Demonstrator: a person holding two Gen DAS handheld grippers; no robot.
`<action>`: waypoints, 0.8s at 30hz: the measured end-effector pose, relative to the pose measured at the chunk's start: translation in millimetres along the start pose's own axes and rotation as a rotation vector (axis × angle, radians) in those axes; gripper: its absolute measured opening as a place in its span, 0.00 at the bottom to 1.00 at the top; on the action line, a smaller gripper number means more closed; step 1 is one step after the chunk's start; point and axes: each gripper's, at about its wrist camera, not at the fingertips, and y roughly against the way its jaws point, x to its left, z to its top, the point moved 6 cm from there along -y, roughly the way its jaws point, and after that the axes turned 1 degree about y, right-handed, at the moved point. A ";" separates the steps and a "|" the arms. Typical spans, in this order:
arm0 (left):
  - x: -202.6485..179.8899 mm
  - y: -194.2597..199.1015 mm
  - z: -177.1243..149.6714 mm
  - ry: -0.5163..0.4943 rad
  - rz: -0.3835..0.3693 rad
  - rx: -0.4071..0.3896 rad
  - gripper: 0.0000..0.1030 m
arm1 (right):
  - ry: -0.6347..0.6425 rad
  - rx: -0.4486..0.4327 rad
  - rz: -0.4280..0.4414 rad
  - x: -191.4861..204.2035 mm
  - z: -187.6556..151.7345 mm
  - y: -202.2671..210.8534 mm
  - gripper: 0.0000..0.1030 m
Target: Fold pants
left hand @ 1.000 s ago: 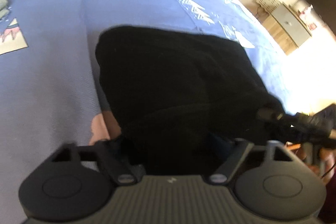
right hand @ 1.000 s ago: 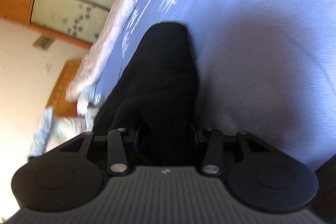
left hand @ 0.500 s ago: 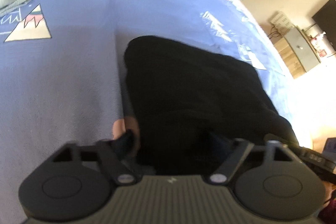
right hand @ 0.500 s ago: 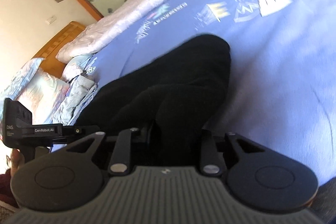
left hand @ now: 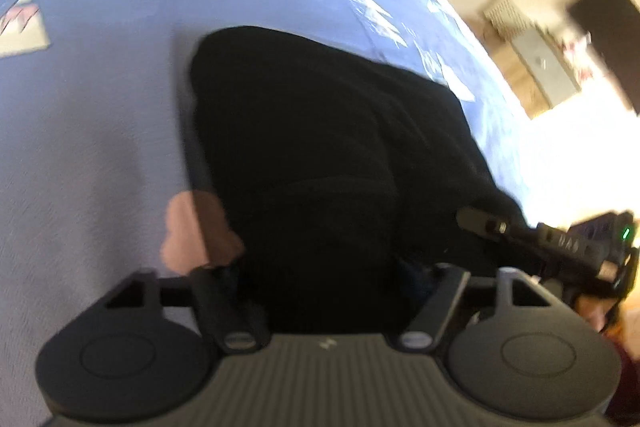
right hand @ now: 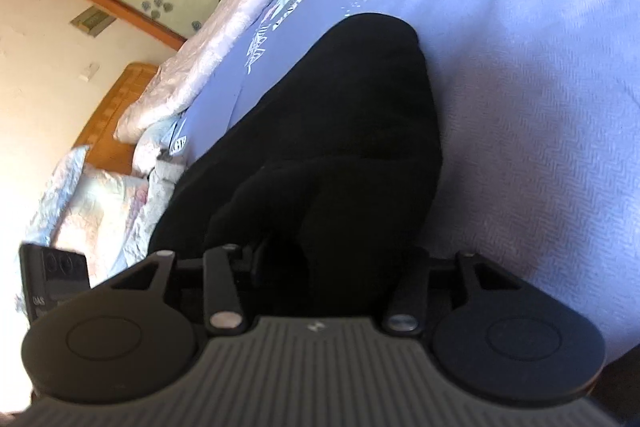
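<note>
Left wrist view: the black fabric pants lie in a thick folded bundle on the blue bedspread printed with white tree and mountain motifs, their near edge bunched up into the left gripper. Its jaws are closing with that cloth between them; the fingertips are buried in the dark fabric, so I cannot tell whether the pads press on it. The right gripper enters from the right edge, its tip at the bundle's right corner. A pale grey cabinet stands by the far wall.

Right wrist view: the same pants run away from the camera across the bedspread, with a pale pink quilt along the far side. The right gripper is opening, cloth heaped between its fingers; grip unclear
</note>
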 end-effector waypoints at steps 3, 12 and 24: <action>-5.7 8.0 1.4 -0.007 0.023 -0.033 0.49 | 0.051 0.023 -0.036 11.0 0.1 2.3 0.34; -12.9 74.6 66.1 0.063 -0.096 -0.165 0.25 | 0.217 -0.054 0.065 108.9 50.4 29.3 0.23; -3.3 162.8 240.7 -0.056 0.008 -0.471 0.25 | 0.555 -0.182 0.179 248.3 182.6 -55.1 0.23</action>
